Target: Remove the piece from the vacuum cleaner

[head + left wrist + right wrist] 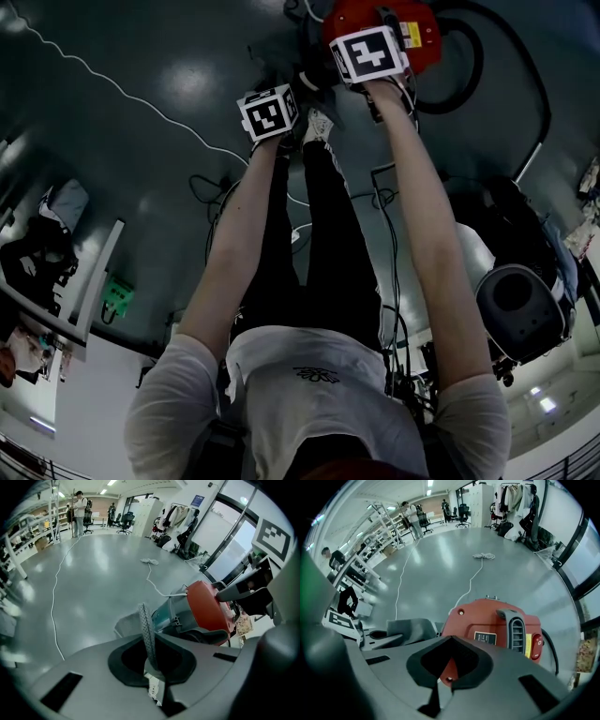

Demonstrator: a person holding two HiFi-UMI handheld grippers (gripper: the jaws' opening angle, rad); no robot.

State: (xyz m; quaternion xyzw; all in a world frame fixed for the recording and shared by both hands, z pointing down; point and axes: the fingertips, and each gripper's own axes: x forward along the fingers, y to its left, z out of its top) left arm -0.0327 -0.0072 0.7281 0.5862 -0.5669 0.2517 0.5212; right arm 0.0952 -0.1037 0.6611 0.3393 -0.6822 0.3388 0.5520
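Two tools work over one vacuum cleaner (424, 37), which lies on its side on the floor (159, 84) just past the person's shoes. The left tool (154, 641) is clenched on a thin grey mesh-textured strip (145, 618) that stands upright through its jaw opening. This is probably the piece or its edge, but the view is too tight to be sure. The right tool (450, 639) has its jaws together with nothing between them; only the red housing (497, 625) shows through the gap.

Key relation: the vacuum's long axis runs from the red housing end to the teal-grey body (176, 613), and that body end points at the left tool. From the left tool the machine lies ahead and to the right, very near. The right tool hangs just over the red end, so it is nearer for bracing the housing. The likely next move is for the left tool to pull the strip away from the body, along that axis.
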